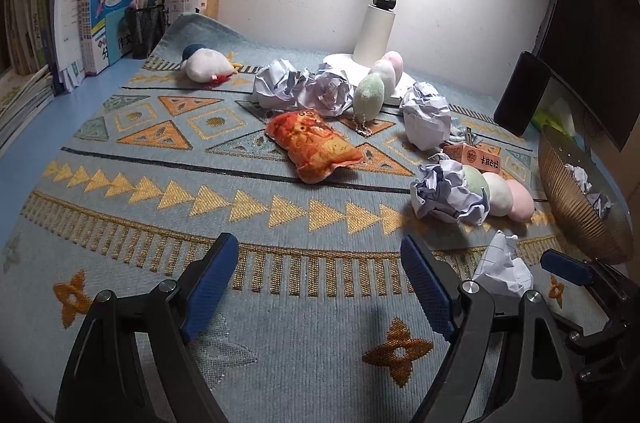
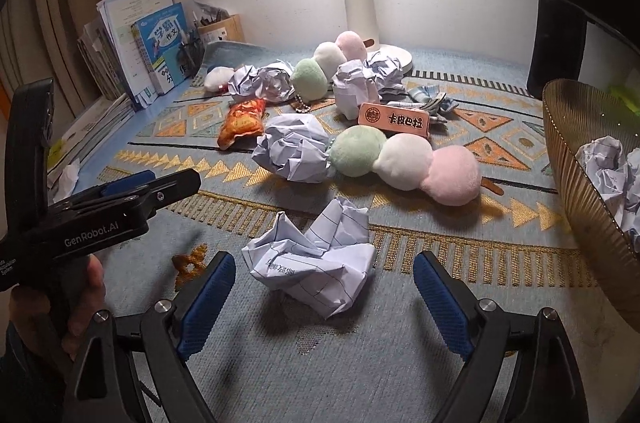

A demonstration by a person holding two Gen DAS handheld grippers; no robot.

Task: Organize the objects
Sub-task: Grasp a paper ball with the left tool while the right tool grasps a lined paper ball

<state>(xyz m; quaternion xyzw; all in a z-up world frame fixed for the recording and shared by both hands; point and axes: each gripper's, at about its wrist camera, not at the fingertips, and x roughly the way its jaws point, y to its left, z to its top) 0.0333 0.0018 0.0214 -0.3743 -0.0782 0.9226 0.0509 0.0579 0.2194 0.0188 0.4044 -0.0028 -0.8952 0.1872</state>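
Both views show a patterned woven mat [image 2: 500,323] strewn with toys and paper.

Right gripper [image 2: 324,287]: jaws spread wide, nothing gripped. A crumpled sheet of lined paper [image 2: 316,259] lies on the mat between the two blue pads [image 2: 208,299], touching neither. In the left wrist view the same sheet [image 1: 506,269] appears at 4 o'clock, beside the right gripper [image 1: 520,273].

Left gripper [image 1: 320,287]: jaws wide apart and empty; only bare mat [image 1: 132,199] lies between them. In the right wrist view it enters at 9 o'clock, held by a hand [image 2: 86,307].

Ribbed bowl [image 2: 580,159]: at 3 o'clock in the right wrist view, holding crumpled paper balls [image 2: 608,171].

A green, white and pink plush skewer [image 2: 408,163] lies at centre, with a large paper ball [image 2: 294,153] touching its green end. Just behind it lies an orange lettered box [image 2: 394,119]. A second plush skewer [image 2: 330,61] lies at 12 o'clock, leaning toward the lamp base [image 2: 396,57], with more paper balls [image 2: 264,81] beside it. An orange plush pouch [image 2: 242,123] lies at 10 o'clock.

Books [image 1: 108,11] and pen holders [image 1: 146,29] stand at 10 o'clock in the left wrist view.
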